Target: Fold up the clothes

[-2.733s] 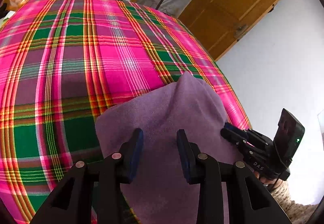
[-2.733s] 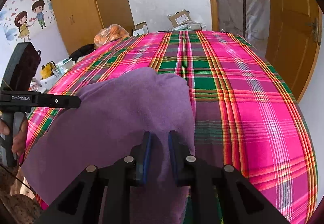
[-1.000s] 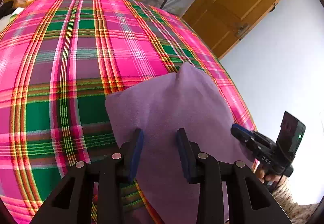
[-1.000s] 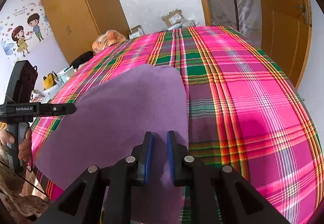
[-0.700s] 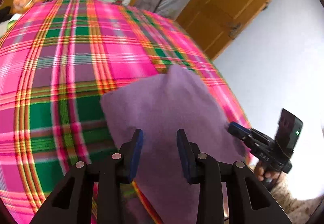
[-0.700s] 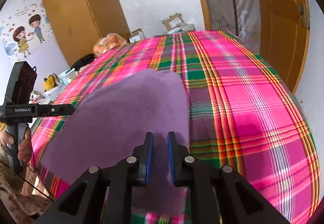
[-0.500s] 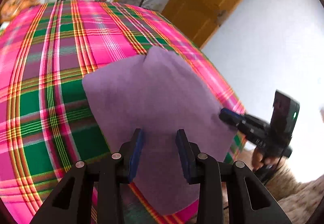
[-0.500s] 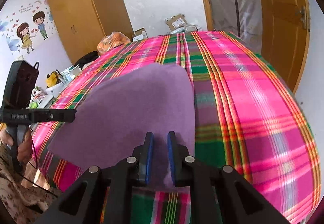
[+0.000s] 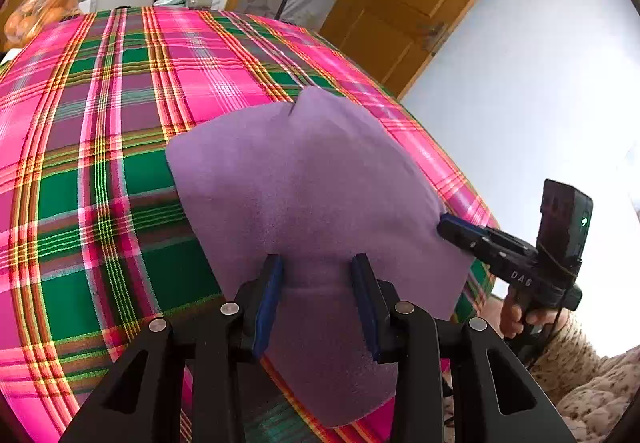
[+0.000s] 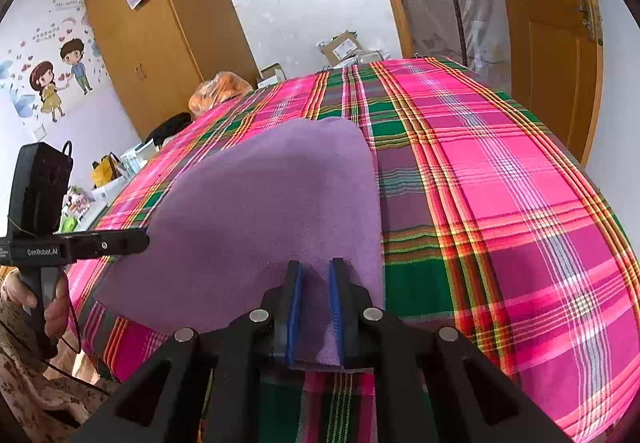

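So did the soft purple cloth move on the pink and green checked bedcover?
Yes. The soft purple cloth has slid toward the near edge of the pink and green checked bedcover; its near corner now hangs past that edge, pinched by the right gripper.

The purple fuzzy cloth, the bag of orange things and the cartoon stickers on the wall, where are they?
Purple fleece cloth [image 10: 264,203]: right wrist view, middle of its flat top.
Clear plastic bag of orange things [image 10: 218,91]: right wrist view, middle of the bag.
Cartoon boy-and-girl wall stickers [image 10: 62,79]: right wrist view, between the two figures.

hidden: purple cloth [image 10: 272,203] near corner, behind right claw [image 10: 315,283]
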`<state>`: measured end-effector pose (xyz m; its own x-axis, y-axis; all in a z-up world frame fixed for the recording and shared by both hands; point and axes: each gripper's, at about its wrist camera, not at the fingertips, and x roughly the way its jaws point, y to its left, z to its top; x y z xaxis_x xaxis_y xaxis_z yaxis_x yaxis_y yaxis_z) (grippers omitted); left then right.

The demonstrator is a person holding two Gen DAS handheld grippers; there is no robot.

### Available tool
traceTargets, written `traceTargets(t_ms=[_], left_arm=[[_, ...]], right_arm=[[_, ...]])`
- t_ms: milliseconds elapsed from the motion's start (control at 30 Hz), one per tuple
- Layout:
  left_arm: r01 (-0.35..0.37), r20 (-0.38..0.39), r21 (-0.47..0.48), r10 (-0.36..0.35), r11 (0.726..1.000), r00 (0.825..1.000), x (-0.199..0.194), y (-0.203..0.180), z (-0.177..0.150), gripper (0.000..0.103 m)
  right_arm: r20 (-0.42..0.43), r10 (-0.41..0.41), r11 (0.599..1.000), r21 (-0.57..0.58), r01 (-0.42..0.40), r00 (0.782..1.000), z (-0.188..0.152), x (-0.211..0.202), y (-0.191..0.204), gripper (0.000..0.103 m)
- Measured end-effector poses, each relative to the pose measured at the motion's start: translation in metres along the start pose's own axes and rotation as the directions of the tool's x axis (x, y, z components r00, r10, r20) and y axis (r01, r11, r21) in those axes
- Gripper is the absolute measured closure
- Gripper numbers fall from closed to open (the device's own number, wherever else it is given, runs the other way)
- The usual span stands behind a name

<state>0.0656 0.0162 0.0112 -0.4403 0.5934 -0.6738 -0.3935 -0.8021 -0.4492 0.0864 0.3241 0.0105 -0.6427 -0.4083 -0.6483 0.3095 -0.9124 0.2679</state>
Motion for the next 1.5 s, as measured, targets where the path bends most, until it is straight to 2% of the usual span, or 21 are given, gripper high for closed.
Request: traceTargets(t_ms=[133, 233, 300, 333, 367, 567, 600, 667, 767, 900, 967, 1067, 1267, 1300, 1367, 1500], left_arm=[[0.004, -0.008, -0.024, -0.005, 1.000, 1.000, -0.006, 0.006, 0.006, 0.064], [-0.026, -0.014, -0.079, 0.025, 0.997, 1.000, -0.011, 0.018, 0.011, 0.063], [-0.036, -0.030, -0.136, 0.032, 0.990, 0.999, -0.011, 0.030, 0.013, 0.062], [-0.041, -0.042, -0.171, 0.034, 0.984, 0.999, -0.010, 0.036, 0.014, 0.059], [-0.039, -0.054, -0.202, 0.028, 0.979, 0.998, -0.009, 0.043, 0.014, 0.057], [0.048, -0.106, -0.324, -0.086, 0.945, 0.991, 0.000, 0.067, 0.013, 0.055], [0.061, -0.109, -0.334, -0.103, 0.941, 0.989, 0.000, 0.069, 0.013, 0.055], [0.095, -0.117, -0.356, -0.146, 0.929, 0.982, 0.000, 0.072, 0.014, 0.048], [0.157, -0.128, -0.405, -0.226, 0.901, 0.966, 0.004, 0.080, 0.017, 0.041], [0.203, -0.141, -0.443, -0.292, 0.873, 0.946, 0.009, 0.084, 0.024, 0.038], [0.244, -0.133, -0.484, -0.346, 0.840, 0.929, 0.013, 0.090, 0.025, 0.037], [0.264, -0.145, -0.526, -0.391, 0.808, 0.909, 0.017, 0.094, 0.027, 0.037], [0.278, -0.187, -0.543, -0.437, 0.793, 0.880, 0.027, 0.088, 0.034, 0.037], [0.278, -0.196, -0.548, -0.444, 0.789, 0.874, 0.030, 0.087, 0.034, 0.037], [0.281, -0.208, -0.556, -0.459, 0.782, 0.864, 0.031, 0.086, 0.032, 0.037], [0.285, -0.230, -0.563, -0.478, 0.776, 0.847, 0.033, 0.082, 0.031, 0.036]], right_arm=[[-0.031, 0.022, 1.000, 0.014, -0.022, 0.999, 0.009, -0.002, -0.003, 0.090], [-0.014, 0.014, 1.000, 0.009, -0.014, 1.000, 0.017, -0.007, -0.008, 0.086], [-0.023, 0.011, 1.000, 0.013, -0.011, 1.000, 0.022, -0.006, -0.013, 0.075], [-0.034, 0.009, 1.000, 0.028, -0.008, 0.999, 0.025, -0.004, -0.018, 0.066], [-0.044, 0.010, 0.999, 0.048, -0.008, 0.999, 0.027, -0.002, -0.024, 0.061], [-0.085, 0.120, 0.981, 0.166, -0.105, 0.989, 0.037, 0.014, -0.053, 0.052], [-0.092, 0.157, 0.973, 0.186, -0.138, 0.983, 0.039, 0.018, -0.059, 0.051], [-0.109, 0.207, 0.961, 0.209, -0.181, 0.972, 0.042, 0.024, -0.065, 0.049], [-0.138, 0.268, 0.944, 0.235, -0.232, 0.953, 0.046, 0.032, -0.072, 0.048], [-0.173, 0.348, 0.916, 0.271, -0.296, 0.921, 0.052, 0.043, -0.082, 0.047], [-0.189, 0.388, 0.900, 0.290, -0.326, 0.902, 0.055, 0.048, -0.086, 0.047], [-0.208, 0.438, 0.877, 0.312, -0.365, 0.874, 0.058, 0.056, -0.090, 0.047], [-0.240, 0.485, 0.861, 0.298, -0.411, 0.841, 0.066, 0.073, -0.079, 0.046], [-0.249, 0.490, 0.860, 0.293, -0.418, 0.835, 0.068, 0.075, -0.076, 0.045], [-0.264, 0.506, 0.854, 0.286, -0.435, 0.821, 0.071, 0.079, -0.072, 0.036], [-0.290, 0.529, 0.844, 0.277, -0.459, 0.798, 0.077, 0.087, -0.064, 0.033]])
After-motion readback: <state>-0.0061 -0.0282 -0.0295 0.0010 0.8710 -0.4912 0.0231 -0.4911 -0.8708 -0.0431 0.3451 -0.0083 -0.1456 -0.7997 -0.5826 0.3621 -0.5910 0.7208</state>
